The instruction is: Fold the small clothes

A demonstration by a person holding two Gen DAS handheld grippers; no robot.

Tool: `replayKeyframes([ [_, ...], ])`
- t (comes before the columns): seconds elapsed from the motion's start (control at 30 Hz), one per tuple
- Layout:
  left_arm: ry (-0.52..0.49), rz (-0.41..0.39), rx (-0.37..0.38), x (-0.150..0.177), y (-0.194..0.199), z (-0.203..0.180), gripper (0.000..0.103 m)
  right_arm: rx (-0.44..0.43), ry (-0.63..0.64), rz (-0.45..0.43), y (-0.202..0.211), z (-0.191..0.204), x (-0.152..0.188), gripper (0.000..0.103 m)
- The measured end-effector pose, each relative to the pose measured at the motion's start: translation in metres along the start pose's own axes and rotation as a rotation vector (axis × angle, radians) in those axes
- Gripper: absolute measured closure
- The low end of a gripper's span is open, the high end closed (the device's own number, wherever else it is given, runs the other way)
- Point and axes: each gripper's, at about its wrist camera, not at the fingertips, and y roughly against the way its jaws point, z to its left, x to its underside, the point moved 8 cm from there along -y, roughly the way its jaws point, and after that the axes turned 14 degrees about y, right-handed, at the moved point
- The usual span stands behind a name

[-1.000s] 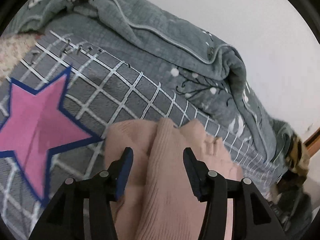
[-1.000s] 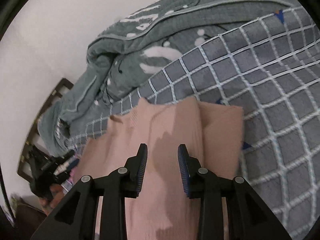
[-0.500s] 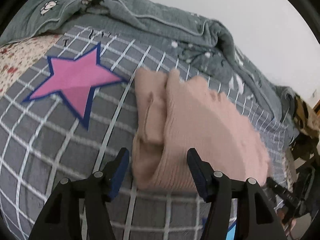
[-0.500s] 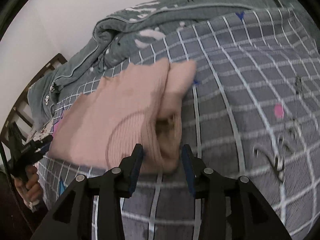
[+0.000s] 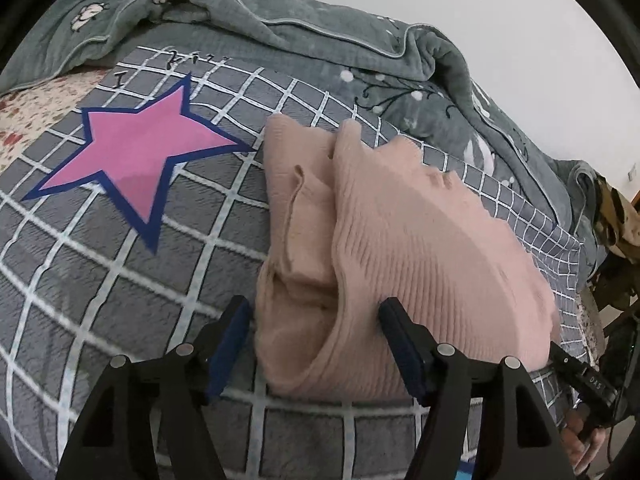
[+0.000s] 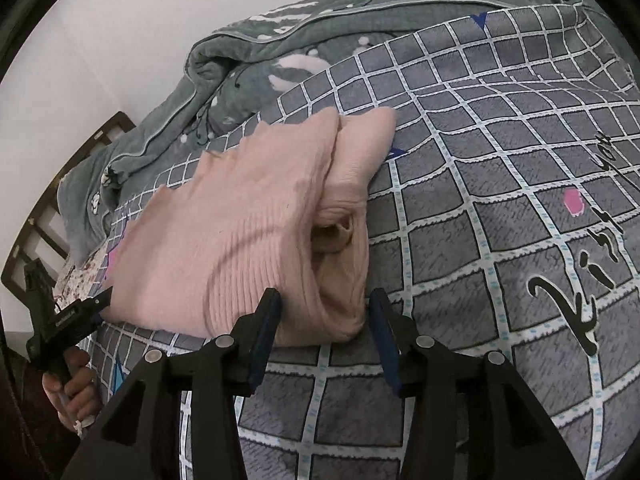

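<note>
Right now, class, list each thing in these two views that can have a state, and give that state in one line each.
Pink knit sweater: folded, lying on the bed, released.
Left tongs: opening, pads off the sweater's near edge, which lies between them.
Right tongs: opening, the sweater's folded corner between the pads, not pinched.
Grey checked blanket: spread flat under the sweater.
Grey-green quilt: bunched up against the wall.

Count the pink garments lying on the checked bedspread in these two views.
1: a folded pink knit sweater on the grey checked bedspread, right of the pink star. Anything beneath its folds would be hidden.
</note>
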Motion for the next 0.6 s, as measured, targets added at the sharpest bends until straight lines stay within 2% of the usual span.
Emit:
replayKeyframes([
  [0.23, -0.047, -0.054, 0.008, 0.004, -0.001, -0.002, 0.036, 0.012, 0.000, -0.002, -0.006, -0.001, -0.005, 0.057],
  [0.43, -0.048, -0.072, 0.014, 0.004, 0.001, -0.002, 0.037, 0.033, 0.003, -0.001, -0.012, -0.001, -0.009, 0.057],
  [0.5, -0.045, -0.071, 0.024, 0.005, 0.001, -0.002, 0.047, 0.046, 0.013, 0.005, -0.013, -0.001, -0.009, 0.062],
  [0.53, -0.038, -0.068, 0.035, 0.005, 0.001, -0.002, 0.056, 0.040, 0.013, 0.008, -0.014, 0.000, -0.009, 0.066],
  [0.57, -0.025, -0.063, 0.050, 0.004, 0.002, 0.000, 0.067, 0.023, 0.008, 0.008, -0.014, 0.000, -0.009, 0.076],
  [0.6, -0.012, -0.057, 0.060, 0.004, 0.002, 0.001, 0.071, -0.016, -0.011, 0.004, -0.015, -0.001, -0.009, 0.085],
])
